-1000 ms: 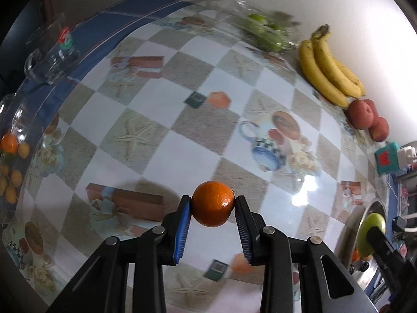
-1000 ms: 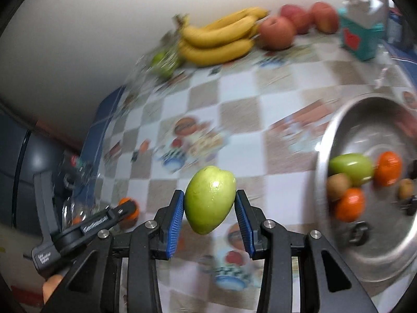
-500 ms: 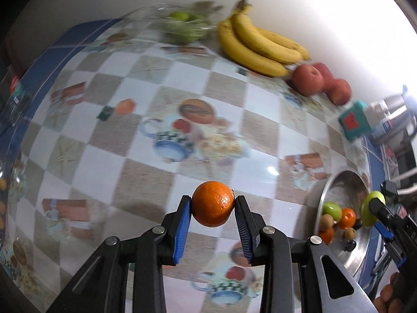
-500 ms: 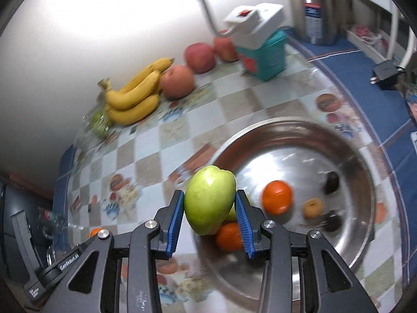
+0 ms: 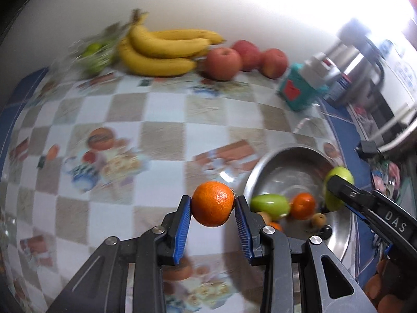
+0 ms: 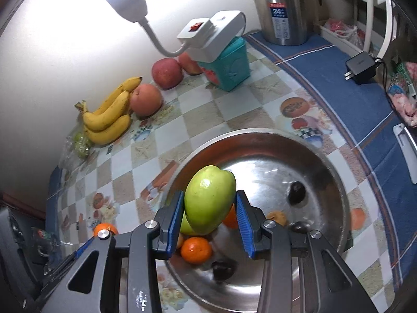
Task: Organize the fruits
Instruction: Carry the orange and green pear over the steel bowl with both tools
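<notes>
My left gripper [image 5: 212,206] is shut on an orange tangerine [image 5: 213,203], held above the tablecloth just left of the steel bowl [image 5: 271,156]. My right gripper [image 6: 208,207] is shut on a green fruit [image 6: 209,202] and holds it over the steel bowl [image 6: 328,167]. That fruit also shows in the left wrist view [image 5: 336,180]. The bowl holds another green fruit [image 5: 271,204], tangerines [image 6: 196,250] and several small dark and brown fruits. The left gripper's tangerine shows at lower left in the right wrist view [image 6: 105,229].
Bananas [image 5: 161,52], red apples [image 5: 222,62] and a bag of green fruit [image 5: 95,54] lie along the back wall. A teal box [image 6: 226,65] carries a white power strip with a lamp. A steel thermos [image 6: 284,5] and a black charger [image 6: 361,66] stand at the right.
Both grippers swung to the right toward the steel bowl. The right gripper with the green fruit came over the bowl; the left gripper with the tangerine reached the bowl's left side.
</notes>
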{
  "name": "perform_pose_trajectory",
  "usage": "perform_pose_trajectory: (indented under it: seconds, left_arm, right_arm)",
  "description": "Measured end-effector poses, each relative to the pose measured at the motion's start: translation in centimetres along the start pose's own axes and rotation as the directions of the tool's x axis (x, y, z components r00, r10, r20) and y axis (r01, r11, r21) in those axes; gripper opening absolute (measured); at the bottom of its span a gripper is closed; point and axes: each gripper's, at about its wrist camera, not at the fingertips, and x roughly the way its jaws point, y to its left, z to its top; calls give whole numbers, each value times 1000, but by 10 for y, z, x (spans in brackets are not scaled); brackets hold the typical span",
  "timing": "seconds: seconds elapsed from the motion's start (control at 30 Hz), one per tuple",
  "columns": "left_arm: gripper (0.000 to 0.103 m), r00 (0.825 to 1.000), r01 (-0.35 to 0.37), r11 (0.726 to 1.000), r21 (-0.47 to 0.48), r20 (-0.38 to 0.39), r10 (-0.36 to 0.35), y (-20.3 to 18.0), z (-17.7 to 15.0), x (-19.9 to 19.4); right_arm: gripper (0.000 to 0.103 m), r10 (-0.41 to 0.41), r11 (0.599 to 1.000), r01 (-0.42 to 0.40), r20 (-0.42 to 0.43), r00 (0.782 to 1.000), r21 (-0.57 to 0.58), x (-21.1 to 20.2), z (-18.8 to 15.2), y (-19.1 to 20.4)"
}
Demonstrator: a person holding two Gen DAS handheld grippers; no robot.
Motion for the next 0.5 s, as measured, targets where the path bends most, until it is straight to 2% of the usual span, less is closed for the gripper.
perform_pose_trajectory:
  seconds: [0.2,0.5]
  left_arm:
    - [36,1000,25,995,99,10,-26,-40,11,18]
    - [37,998,56,984,171,7,-58,-72,23,45]
  right_arm:
    - [41,-9,999,9,14,1000,33,5,7,-17]
    - [41,-67,994,66,11,998,90,21,15,-49]
